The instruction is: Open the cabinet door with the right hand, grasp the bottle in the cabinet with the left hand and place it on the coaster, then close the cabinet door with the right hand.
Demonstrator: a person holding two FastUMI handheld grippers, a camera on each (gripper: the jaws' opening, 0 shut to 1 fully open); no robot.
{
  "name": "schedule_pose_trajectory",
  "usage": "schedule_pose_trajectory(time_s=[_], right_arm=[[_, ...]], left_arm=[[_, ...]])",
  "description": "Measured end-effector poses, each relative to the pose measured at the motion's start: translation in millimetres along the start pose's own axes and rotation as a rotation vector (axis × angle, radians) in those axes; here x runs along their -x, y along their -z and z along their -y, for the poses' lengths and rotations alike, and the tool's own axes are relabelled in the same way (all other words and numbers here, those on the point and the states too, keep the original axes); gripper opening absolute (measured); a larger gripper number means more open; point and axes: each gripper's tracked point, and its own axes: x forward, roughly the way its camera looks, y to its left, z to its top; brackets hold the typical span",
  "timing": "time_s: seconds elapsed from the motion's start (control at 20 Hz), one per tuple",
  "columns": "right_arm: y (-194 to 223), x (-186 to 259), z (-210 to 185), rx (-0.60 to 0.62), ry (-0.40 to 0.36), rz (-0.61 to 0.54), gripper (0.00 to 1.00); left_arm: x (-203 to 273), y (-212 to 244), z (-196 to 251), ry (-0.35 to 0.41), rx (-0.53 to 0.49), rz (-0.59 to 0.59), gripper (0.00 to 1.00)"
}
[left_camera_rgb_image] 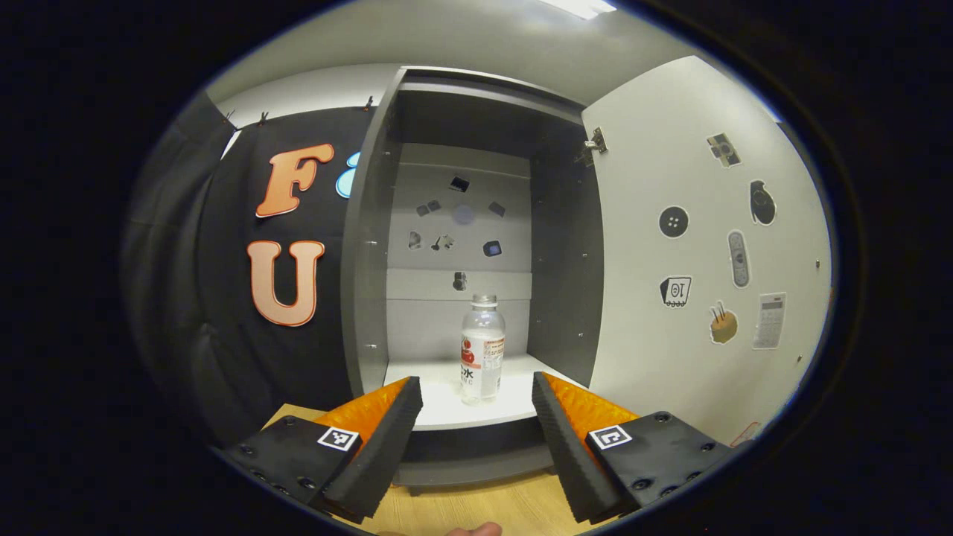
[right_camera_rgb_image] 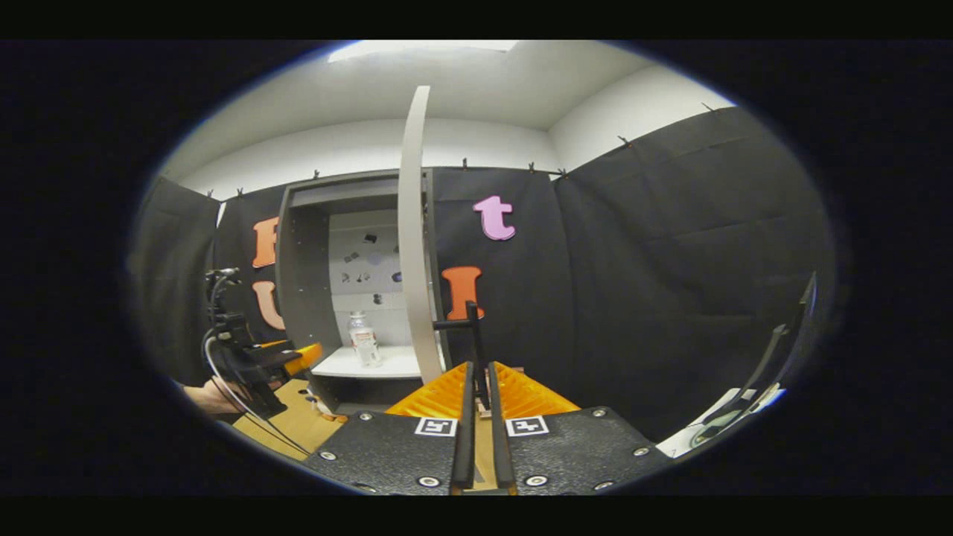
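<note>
Cabinet door (left_camera_rgb_image: 707, 246) swung wide, clear plastic bottle (left_camera_rgb_image: 482, 350) upright on the white cabinet shelf (left_camera_rgb_image: 447, 406).
Left gripper (left_camera_rgb_image: 476, 417) faces the bottle, ridged foam fingers spread and empty; right gripper (right_camera_rgb_image: 477, 406) is clenched on the door's thin black handle (right_camera_rgb_image: 470, 339).

My gripper (left_camera_rgb_image: 476, 402): jaws wide apart, nothing held. Ahead: cabinet (left_camera_rgb_image: 372, 246), door (left_camera_rgb_image: 707, 253) swung open at right. Bottle (left_camera_rgb_image: 482, 350) upright on white shelf (left_camera_rgb_image: 447, 406), between my fingertips' line.
</note>
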Motion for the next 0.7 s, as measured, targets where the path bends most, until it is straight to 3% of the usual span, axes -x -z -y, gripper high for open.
schedule_pose_trajectory(time_s=[0.2,0.3,0.35,0.4,0.55,0.6,0.7], right_arm=[[-8.0,18.6,-20.4,0.01,0.033,0.027,0.1],[-9.7,20.3,-31.6,0.025,0.043,0.02,0.05],[-10.0,20.3,-38.2,0.036,0.045,0.018,0.1],[-8.6,20.1,-46.4,0.047,0.041,0.01,0.05],[2.4,12.9,-66.0,0.076,0.027,-0.023,0.05],[3.6,9.5,-68.7,0.101,0.029,-0.022,0.14],[7.1,-1.0,-71.9,0.128,0.032,-0.035,0.1]], left_arm=[[-48.5,8.4,4.4,0.021,0.011,-0.007,0.96],[-71.8,16.3,5.5,0.028,0.016,-0.025,0.96],[-85.2,18.1,3.4,0.027,0.017,-0.027,0.96],[-96.2,20.2,2.1,0.029,0.015,-0.026,0.96],[-123.7,30.2,1.1,0.034,0.016,-0.037,0.94],[-131.0,33.8,1.2,0.037,0.021,-0.045,0.96],[-145.1,36.8,-1.7,0.027,0.026,-0.034,0.96]])
